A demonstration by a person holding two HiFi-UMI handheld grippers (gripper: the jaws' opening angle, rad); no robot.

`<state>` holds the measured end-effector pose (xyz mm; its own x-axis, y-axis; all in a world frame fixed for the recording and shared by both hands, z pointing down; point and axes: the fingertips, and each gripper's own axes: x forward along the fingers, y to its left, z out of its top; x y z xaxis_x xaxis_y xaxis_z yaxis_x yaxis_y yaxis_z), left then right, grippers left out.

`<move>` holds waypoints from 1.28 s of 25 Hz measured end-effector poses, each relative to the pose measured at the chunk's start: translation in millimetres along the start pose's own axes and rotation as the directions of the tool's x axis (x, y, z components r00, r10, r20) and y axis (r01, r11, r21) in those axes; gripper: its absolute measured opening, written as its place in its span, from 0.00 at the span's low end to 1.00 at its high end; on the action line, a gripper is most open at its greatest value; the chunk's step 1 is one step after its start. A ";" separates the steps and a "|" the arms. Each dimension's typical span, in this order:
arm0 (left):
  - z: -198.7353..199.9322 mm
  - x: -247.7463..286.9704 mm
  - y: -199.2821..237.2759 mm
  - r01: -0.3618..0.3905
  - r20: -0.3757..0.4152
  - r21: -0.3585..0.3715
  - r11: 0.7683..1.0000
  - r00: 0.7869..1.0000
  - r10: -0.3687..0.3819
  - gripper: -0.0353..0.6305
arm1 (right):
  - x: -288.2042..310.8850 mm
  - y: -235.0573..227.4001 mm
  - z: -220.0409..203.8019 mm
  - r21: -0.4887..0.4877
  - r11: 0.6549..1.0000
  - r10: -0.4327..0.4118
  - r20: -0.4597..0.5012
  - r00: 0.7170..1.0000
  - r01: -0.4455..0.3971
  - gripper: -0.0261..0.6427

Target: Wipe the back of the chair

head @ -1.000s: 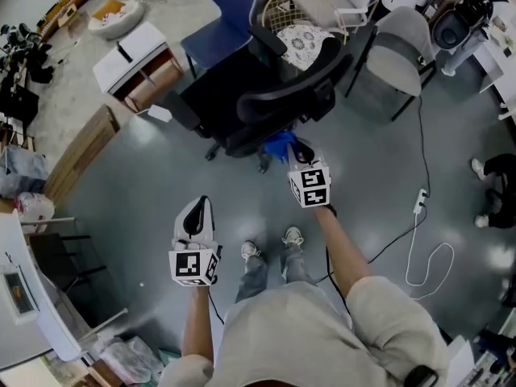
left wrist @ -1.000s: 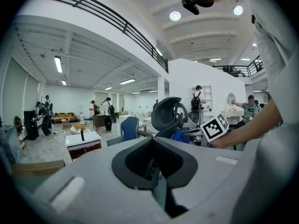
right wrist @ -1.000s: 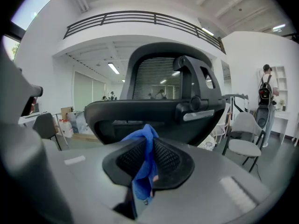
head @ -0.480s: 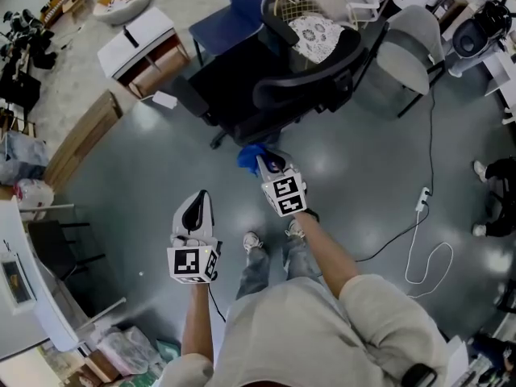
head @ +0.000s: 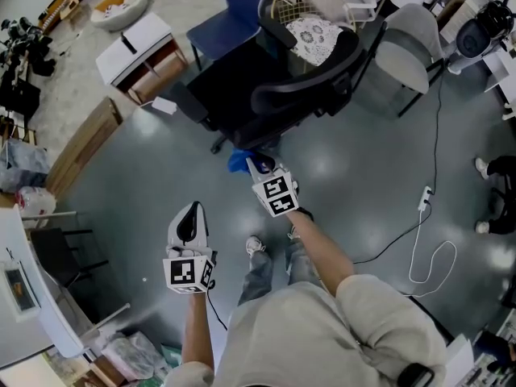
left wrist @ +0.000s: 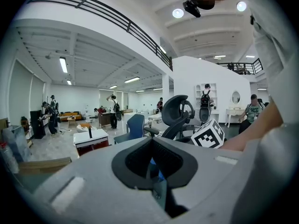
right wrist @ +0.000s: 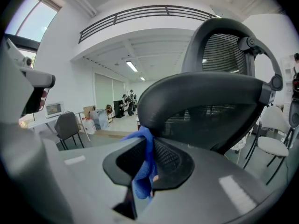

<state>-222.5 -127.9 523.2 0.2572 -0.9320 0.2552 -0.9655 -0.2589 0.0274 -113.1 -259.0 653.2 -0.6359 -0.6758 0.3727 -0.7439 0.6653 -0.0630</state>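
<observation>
Blue cloth point(right wrist: 144, 164) looks soft and floppy, right tongs point(head: 256, 165) pinching its bunched edge near the chair point(right wrist: 210, 101), left tongs point(head: 192, 210) closed, empty.

I see bright, even light from ceiling strips point(left wrist: 63, 64); glare spots on the glossy floor point(head: 322, 164); both gripper views warp at their edges.

The right arm stretches forward, and the right gripper point(head: 258, 166) is clamped on a blue cloth point(head: 238, 161). The left gripper point(head: 193, 210) is held back nearer the body, jaws together and empty.
</observation>
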 end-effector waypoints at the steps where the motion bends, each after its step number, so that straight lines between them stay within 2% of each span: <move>1: -0.1 2.2 -2.4 0.006 -0.002 0.000 1.000 1.000 -0.006 0.05 | -1.6 -4.0 -2.4 0.000 1.000 -0.007 -0.005 1.000 0.007 0.10; 8: 6.6 11.9 -18.3 0.026 -0.005 0.006 1.000 1.000 -0.026 0.05 | -11.3 -48.3 -0.2 0.028 0.996 -0.082 0.011 0.997 0.081 0.10; 24: -1.3 12.4 -21.7 0.000 -0.041 0.007 1.000 0.999 0.001 0.05 | 15.2 -75.6 10.2 0.067 0.994 -0.087 0.078 0.993 0.082 0.10; 32: -1.0 14.4 -22.9 0.000 -0.054 0.025 1.000 0.999 0.001 0.05 | 17.5 -86.1 13.2 0.054 0.995 -0.084 0.100 0.991 0.079 0.10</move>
<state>-196.7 -135.1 527.2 0.2536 -0.9171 0.3075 -0.9642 -0.2653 0.0037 -62.8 -332.3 652.9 -0.5887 -0.7574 0.2825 -0.8017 0.5918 -0.0837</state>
